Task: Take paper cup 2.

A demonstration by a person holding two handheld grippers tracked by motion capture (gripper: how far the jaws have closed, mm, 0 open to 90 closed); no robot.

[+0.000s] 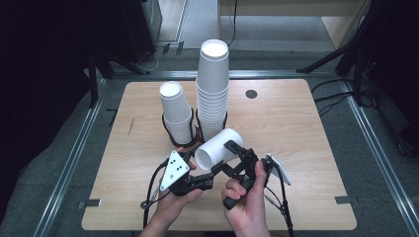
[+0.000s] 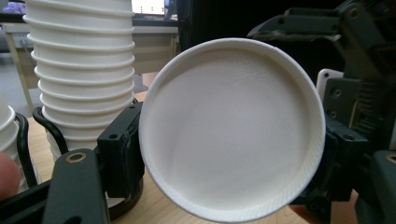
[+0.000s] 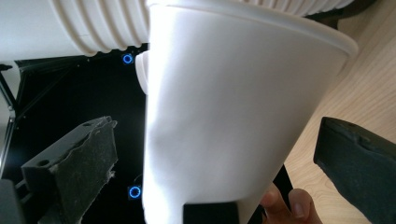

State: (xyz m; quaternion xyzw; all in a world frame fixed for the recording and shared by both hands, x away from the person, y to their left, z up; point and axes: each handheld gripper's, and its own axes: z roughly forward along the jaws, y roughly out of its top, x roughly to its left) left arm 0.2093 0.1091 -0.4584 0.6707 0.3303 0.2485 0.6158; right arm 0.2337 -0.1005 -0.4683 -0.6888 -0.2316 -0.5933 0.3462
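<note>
Near the bottom middle of the high view, a white cup (image 1: 218, 149) lies sideways. Left gripper (image 1: 213, 170) pinches its rim. Right gripper (image 1: 236, 150) has jaws spread around it, not pressing.

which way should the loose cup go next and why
Probably carry the single cup up over the short stack and seat it there. It lies sideways between both tongs, the left tongs pinching its rim, with that stack close behind it.

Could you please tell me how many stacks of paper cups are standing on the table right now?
2: a shorter stack at the left and a taller stack right beside it, each in a black holder. One loose cup lies sideways at the grippers in front of them.
</note>
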